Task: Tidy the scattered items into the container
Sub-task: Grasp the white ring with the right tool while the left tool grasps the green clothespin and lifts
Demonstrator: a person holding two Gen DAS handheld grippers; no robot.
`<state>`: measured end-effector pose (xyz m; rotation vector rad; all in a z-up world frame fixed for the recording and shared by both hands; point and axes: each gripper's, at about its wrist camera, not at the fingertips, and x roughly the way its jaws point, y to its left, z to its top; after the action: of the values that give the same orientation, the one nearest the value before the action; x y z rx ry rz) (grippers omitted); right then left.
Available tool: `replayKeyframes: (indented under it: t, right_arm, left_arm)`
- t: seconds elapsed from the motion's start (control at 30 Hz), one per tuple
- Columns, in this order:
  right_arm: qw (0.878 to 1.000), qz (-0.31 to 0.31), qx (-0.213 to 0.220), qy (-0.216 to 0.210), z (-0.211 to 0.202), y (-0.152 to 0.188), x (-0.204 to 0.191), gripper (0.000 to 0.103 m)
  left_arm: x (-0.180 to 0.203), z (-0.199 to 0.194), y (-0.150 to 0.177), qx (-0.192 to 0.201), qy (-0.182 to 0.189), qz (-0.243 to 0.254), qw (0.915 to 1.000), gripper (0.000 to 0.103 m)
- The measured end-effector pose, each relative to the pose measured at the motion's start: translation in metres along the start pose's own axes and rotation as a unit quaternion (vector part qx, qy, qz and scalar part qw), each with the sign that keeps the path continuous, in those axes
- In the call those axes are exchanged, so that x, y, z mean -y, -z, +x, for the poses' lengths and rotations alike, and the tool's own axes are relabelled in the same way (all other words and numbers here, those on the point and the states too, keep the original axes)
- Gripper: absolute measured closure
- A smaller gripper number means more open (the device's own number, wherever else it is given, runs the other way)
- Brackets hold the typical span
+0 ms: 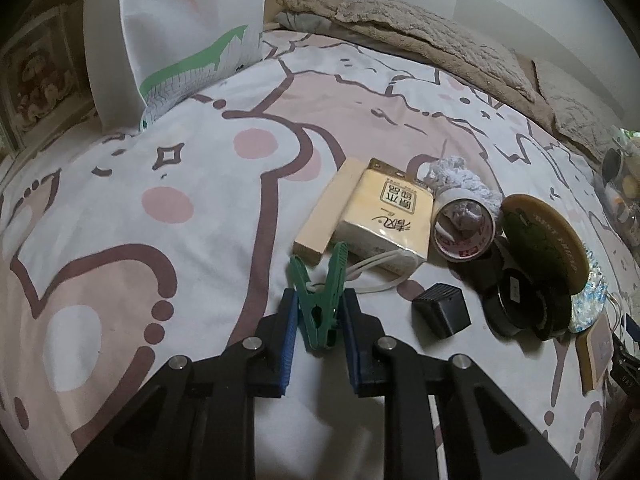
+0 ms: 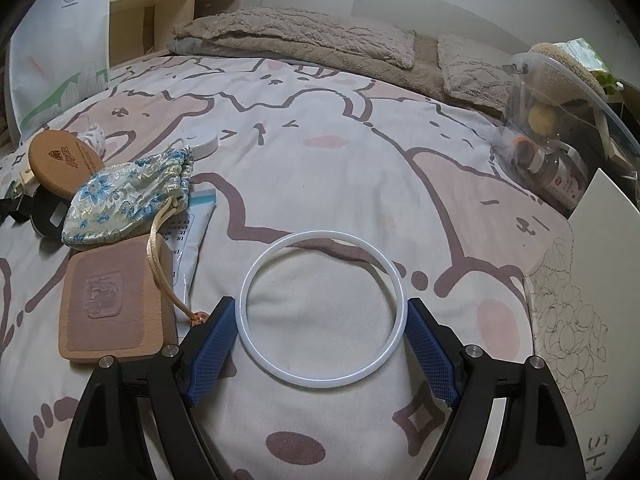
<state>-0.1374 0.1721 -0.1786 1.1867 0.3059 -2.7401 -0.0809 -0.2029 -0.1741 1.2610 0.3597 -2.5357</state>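
Note:
My left gripper (image 1: 320, 312) is shut on a green clothes peg (image 1: 320, 304) just above the bedspread. Beyond it lie a tissue pack (image 1: 388, 220), a wooden block (image 1: 328, 212), a tape roll (image 1: 464, 228), a black cube (image 1: 442, 314) and a round wooden-lidded tin (image 1: 540, 240). My right gripper (image 2: 322, 320) has its blue pads against both sides of a white ring (image 2: 322, 308) lying on the bed. A clear plastic container (image 2: 560, 136) holding a bottle and small items stands at the far right.
A floral pouch (image 2: 128, 196), a wooden square coaster (image 2: 116, 304) and a paper packet (image 2: 192, 232) lie left of the ring. A white paper bag (image 1: 176, 28) stands at the back left. Folded beige blankets (image 2: 320, 40) lie along the far edge. A white board (image 2: 604, 216) leans at right.

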Motion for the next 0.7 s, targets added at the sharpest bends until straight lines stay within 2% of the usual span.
replayKeyframes:
  t: [0.13,0.23,0.6,0.7]
  right_arm:
    - [1.0,0.002,-0.001,-0.003,0.0,0.0,0.001,0.019]
    - [1.0,0.002,-0.001,-0.003,0.0,0.0,0.001,0.019]
    - [1.0,0.006,0.002,0.0,-0.001,0.0,0.003,0.019]
    - [1.0,0.024,0.017,-0.005,-0.01,-0.001,0.01,0.019]
  left_arm:
    - [-0.014,0.005,0.0,-0.011,0.038,-0.041,0.9984,0.081]
    - [-0.018,0.004,0.001,-0.009,0.052,-0.052,0.9972,0.081]
    - [-0.011,-0.008,0.0,0.02,0.034,-0.037,0.9985,0.083]
    - [-0.009,-0.015,-0.001,0.034,0.034,-0.035,0.9982,0.083]
